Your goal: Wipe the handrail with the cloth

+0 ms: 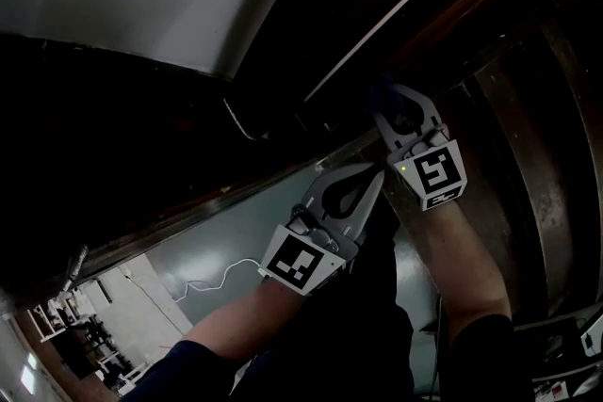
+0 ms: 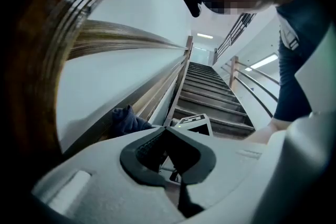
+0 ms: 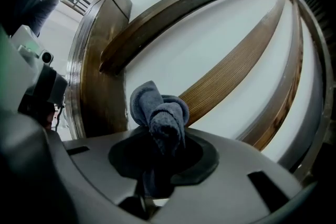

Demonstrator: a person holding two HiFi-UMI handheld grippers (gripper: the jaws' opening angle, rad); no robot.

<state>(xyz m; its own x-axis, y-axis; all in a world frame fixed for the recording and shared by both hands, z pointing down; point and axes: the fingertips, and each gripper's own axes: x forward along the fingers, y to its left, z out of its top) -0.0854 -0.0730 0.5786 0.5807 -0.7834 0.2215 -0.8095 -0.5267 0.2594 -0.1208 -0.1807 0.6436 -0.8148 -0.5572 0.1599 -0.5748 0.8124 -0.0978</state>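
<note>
The right gripper (image 3: 163,136) is pinching a bunched grey-blue cloth (image 3: 160,110) at lower centre of its view, close before the wooden handrail (image 3: 184,10) arcing across the upper frame, while the left gripper (image 1: 373,178) is hovering just beside, jaws pressed together, empty.

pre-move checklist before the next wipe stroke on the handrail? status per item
1. Cloth gripped: ok, bunched between the right gripper's jaws.
2. Cloth touching the handrail: cannot tell; it stands in front of wood and wall, and contact is not visible.
3. Enough cloth past the jaws: ok, a folded wad sticks out.
4. Left gripper out of the way: ok, shut on nothing, just behind the right one.
5. Stairs ahead free: ok, bare in the left gripper view.
</note>
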